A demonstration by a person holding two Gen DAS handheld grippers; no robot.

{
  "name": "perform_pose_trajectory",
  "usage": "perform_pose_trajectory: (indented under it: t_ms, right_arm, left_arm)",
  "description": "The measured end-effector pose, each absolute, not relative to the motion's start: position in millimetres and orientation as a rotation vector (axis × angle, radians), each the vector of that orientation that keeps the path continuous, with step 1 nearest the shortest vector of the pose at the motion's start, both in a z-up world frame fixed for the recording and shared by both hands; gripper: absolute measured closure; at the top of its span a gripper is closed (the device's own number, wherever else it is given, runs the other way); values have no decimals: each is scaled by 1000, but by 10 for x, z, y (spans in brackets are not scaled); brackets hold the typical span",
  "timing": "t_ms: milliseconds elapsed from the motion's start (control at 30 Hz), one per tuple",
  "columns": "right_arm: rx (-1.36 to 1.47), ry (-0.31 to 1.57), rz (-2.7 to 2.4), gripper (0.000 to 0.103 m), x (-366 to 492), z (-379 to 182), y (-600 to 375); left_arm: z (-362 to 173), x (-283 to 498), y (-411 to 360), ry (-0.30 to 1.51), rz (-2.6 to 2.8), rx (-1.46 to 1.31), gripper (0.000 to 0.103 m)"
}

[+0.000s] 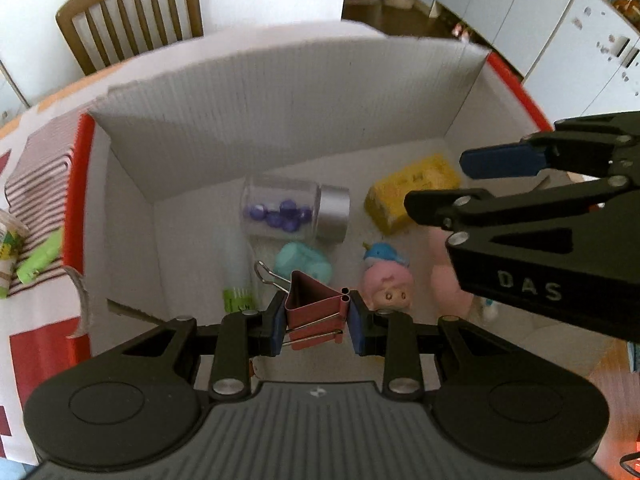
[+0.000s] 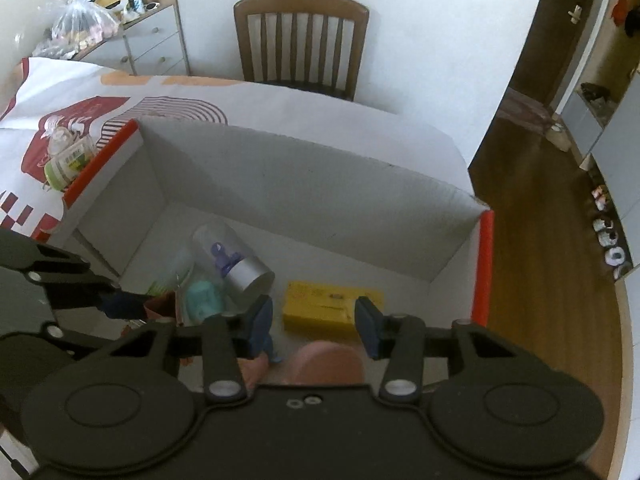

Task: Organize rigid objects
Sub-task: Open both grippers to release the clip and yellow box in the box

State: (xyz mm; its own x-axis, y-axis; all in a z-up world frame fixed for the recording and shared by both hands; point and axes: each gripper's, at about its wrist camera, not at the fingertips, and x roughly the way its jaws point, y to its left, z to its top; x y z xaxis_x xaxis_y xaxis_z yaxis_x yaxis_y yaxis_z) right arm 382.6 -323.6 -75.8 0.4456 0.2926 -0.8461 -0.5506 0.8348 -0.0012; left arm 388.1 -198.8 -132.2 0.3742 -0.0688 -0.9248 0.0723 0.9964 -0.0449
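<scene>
A white corrugated box (image 1: 280, 92) with red outer edges stands open on a table (image 2: 320, 104), whose cloth is white with red and orange patterns; both grippers hang over the box, pointing steeply down into it. On the box floor, from large to small: a yellow block (image 1: 404, 196) near the far right corner, with faint printing on its top; a clear jar (image 1: 292, 210) with a silver lid, lying on its side near the far wall and holding purple beads; a pink soft shape (image 1: 444, 280) by the right wall, partly hidden by the right gripper; a pale bottle with a green label (image 1: 237, 276) lying along the left wall; a mint-green case (image 1: 304, 264) just beside it; and a small pink doll with a blue hat (image 1: 387, 278) towards the near edge.

The left gripper (image 1: 318, 316) pinches a dusty-red binder clip (image 1: 314, 308) between its blue pads, above the near edge of the box; the clip's wire handles are silver, one folded back and up to the left.

The right gripper (image 2: 314, 322) has its jaws spread with nothing between them, above the yellow block and the pink shape.

Outside the box's left wall, a green-labelled bottle (image 2: 66, 164) lies on the cloth. A wooden slat-back chair (image 2: 300, 40) stands at the table's far edge against a white wall. A grey drawer unit (image 2: 154, 38) piled with bags stands to the left, and a dark wood floor (image 2: 532, 200) lies to the right.
</scene>
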Motion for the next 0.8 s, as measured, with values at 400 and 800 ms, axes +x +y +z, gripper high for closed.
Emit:
perform_pose_trajectory:
  t_ms: [400,800]
  right_arm:
    - [-257,1007,567,53,3791,-794,-3319]
    - [-215,963,574,40,3648,-560,-3437]
  left_arm:
    - [-1400,3963,-1956,1239,-86,-29,73]
    - [-1186,3721,-1891,1178,-98,-88,49]
